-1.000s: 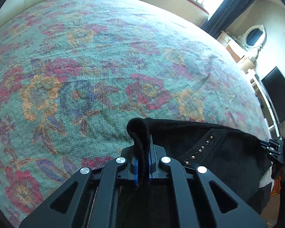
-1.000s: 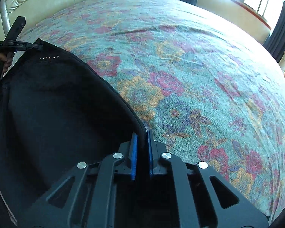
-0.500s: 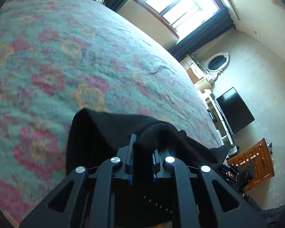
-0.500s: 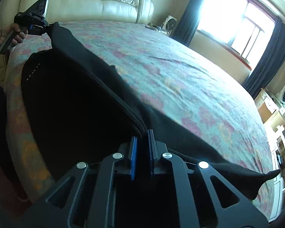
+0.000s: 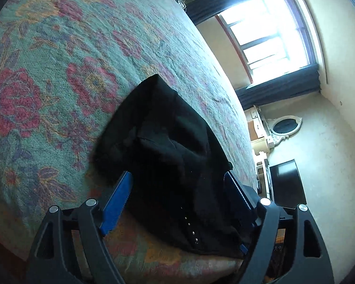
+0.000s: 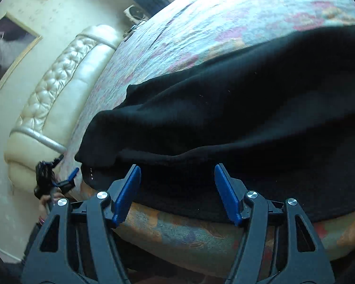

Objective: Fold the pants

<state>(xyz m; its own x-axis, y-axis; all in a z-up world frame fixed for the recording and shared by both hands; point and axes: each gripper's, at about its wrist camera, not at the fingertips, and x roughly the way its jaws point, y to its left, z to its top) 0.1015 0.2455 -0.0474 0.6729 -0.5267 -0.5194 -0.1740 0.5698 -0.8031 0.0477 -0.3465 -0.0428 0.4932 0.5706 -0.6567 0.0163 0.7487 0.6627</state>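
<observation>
Black pants (image 5: 175, 146) lie folded over on the floral bedspread (image 5: 59, 75) near the bed's edge, a row of small studs showing at the near hem. My left gripper (image 5: 177, 191) has its jaws opening, and the cloth lies loose between the blue pads (image 5: 117, 198). In the right wrist view the pants (image 6: 236, 108) spread wide across the bedspread (image 6: 224, 19). My right gripper (image 6: 177, 187) is also opening over the near fold, its pads (image 6: 127, 191) clear of the cloth. The left gripper (image 6: 59, 179), held by a hand, shows at the far left.
A cream tufted headboard (image 6: 59, 90) and a framed picture (image 6: 9, 45) stand behind the bed. A bright window (image 5: 272, 40), an oval mirror (image 5: 285, 126) and a dark screen (image 5: 286, 182) lie beyond the bed's far side. The bed's edge runs just under both grippers.
Both grippers carried the pinched edge of the pants across the bed, rolled, then opened and let the cloth drop onto the rest of the pants.
</observation>
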